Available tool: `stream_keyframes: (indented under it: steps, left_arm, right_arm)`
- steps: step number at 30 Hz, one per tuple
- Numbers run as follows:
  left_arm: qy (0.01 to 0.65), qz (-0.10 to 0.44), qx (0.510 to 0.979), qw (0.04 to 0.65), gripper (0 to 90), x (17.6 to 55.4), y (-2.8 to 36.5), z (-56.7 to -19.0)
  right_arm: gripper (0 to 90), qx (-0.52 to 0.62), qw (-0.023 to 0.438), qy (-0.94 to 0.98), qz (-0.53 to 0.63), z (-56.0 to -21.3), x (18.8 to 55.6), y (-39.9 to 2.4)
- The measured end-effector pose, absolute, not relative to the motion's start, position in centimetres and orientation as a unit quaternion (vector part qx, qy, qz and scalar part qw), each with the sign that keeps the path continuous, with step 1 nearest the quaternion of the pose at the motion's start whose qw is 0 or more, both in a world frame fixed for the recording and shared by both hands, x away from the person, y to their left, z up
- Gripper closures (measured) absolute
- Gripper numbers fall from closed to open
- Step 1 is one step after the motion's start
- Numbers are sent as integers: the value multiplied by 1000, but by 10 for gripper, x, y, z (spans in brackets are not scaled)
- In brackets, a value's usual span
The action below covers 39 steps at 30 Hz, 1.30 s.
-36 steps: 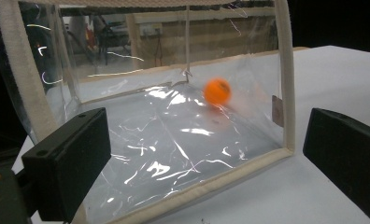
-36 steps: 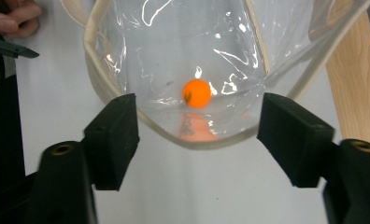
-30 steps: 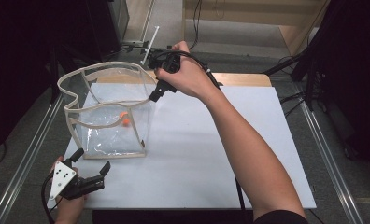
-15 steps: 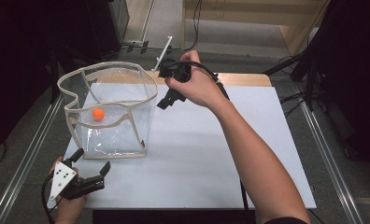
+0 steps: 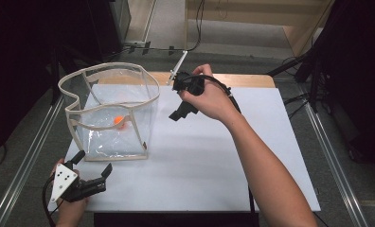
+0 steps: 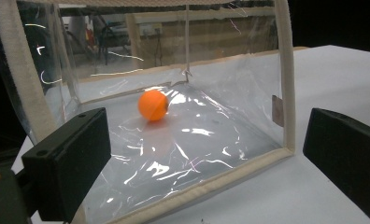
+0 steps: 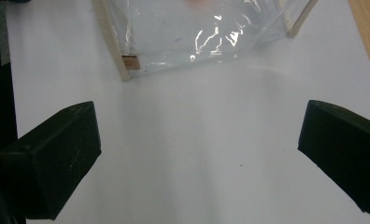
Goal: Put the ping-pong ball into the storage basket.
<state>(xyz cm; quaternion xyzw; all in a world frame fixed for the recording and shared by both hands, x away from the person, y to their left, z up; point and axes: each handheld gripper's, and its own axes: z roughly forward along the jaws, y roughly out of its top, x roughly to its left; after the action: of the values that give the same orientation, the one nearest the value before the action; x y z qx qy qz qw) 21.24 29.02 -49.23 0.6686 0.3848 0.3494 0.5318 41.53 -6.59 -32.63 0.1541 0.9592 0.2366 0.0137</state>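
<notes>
ball (image 5: 119, 120): orange, lies inside clear bag (image 5: 111, 113)
right gripper (image 5: 178, 114): released, empty, at bag's 3 o'clock
left gripper (image 5: 92, 176): released, at 6 o'clock
tip: retreat clear of bag rim

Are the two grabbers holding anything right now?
No. Both the left gripper and the right gripper have open, empty jaws. The orange ball lies loose inside the clear bag.

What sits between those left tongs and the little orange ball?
The clear plastic wall of the bag does. The orange ball lies inside on the bag's floor, while the left tongs wait open outside, facing that wall near its cream-edged bottom.
</notes>
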Motion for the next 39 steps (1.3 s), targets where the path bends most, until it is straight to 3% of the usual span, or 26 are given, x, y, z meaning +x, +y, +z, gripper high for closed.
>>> stream_keyframes:
  steps: [39]
  left_arm:
    - [384,351,670,529,14,212,290,-492]
  right_arm:
    - [0,179,32,954,240,-380,380,-123]
